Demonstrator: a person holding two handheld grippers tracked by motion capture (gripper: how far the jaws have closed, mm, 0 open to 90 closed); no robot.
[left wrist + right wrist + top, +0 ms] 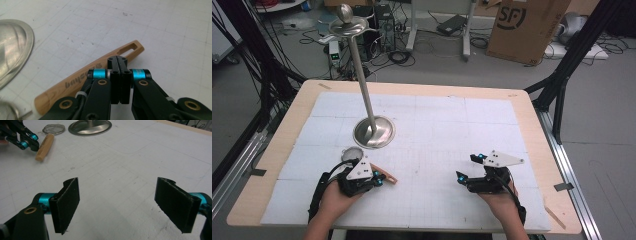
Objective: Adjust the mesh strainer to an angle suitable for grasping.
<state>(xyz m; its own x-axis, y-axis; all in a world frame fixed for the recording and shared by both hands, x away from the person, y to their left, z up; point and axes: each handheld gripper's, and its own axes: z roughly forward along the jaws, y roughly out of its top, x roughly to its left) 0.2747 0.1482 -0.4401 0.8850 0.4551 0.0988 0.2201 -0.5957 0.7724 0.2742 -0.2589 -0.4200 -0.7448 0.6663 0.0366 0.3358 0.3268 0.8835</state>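
Left gripper (pixel 377 178), lower left of the high view: jaws pressed together, nothing between them. In the left gripper view the closed tips (pixel 120 62) sit over a wooden handle (pixel 82 80) lying flat on the mat (pixel 437 125); contact cannot be told. Handle runs lower left to upper right, slotted end beyond the tips.

Right gripper (pixel 469 167), lower right: jaws wide apart, empty, above bare mat.

Farther up: small round strainer (pixel 352 153) just beside the left gripper, then a steel stand (pixel 373 132) with upright pole, centre left.
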